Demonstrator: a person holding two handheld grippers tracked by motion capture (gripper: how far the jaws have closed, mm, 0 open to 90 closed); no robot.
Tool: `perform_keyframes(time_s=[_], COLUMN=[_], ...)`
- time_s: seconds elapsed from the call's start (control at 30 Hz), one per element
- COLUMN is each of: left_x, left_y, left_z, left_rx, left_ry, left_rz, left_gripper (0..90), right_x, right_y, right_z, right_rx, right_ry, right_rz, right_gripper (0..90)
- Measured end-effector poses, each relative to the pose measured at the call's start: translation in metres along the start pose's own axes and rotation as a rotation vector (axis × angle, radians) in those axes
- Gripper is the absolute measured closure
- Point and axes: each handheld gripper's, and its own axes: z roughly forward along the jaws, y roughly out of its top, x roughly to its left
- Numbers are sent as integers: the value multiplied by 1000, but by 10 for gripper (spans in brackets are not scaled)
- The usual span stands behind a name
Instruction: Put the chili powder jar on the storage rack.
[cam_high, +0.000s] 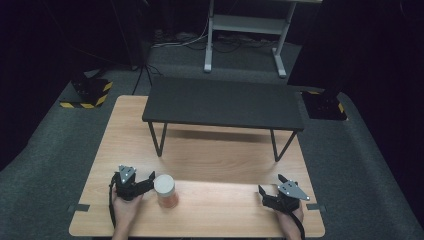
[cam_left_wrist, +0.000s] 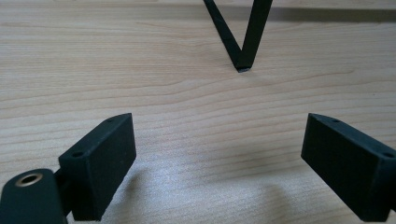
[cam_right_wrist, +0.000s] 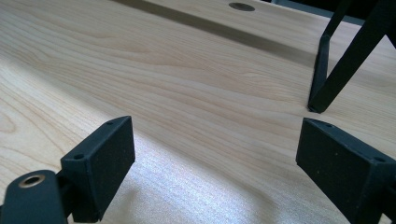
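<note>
Jar (cam_high: 165, 191) stands upright (white lid up) on table (cam_high: 225, 210).

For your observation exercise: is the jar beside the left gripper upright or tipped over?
Upright. In the high view the jar stands on its base on the table, white lid facing up, just right of the left gripper.

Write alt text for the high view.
A person's two hands rest black grippers on a wooden table; the left gripper sits open beside a white-lidded jar, the right gripper open and apart. A low black shelf stands behind.
</note>
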Motion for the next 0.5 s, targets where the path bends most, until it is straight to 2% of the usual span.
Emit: perform_keyframes(time_s=[0.5], left_x=[1], left_y=[-2], left_z=[-1], left_rx=[-14], left_ry=[2], left_rz=[12], left_gripper=[95], right_x=[0], right_y=[0], right_z=[0], right_rx=[-2], right_ry=[-3], right_rz=[2], right_gripper=[107])
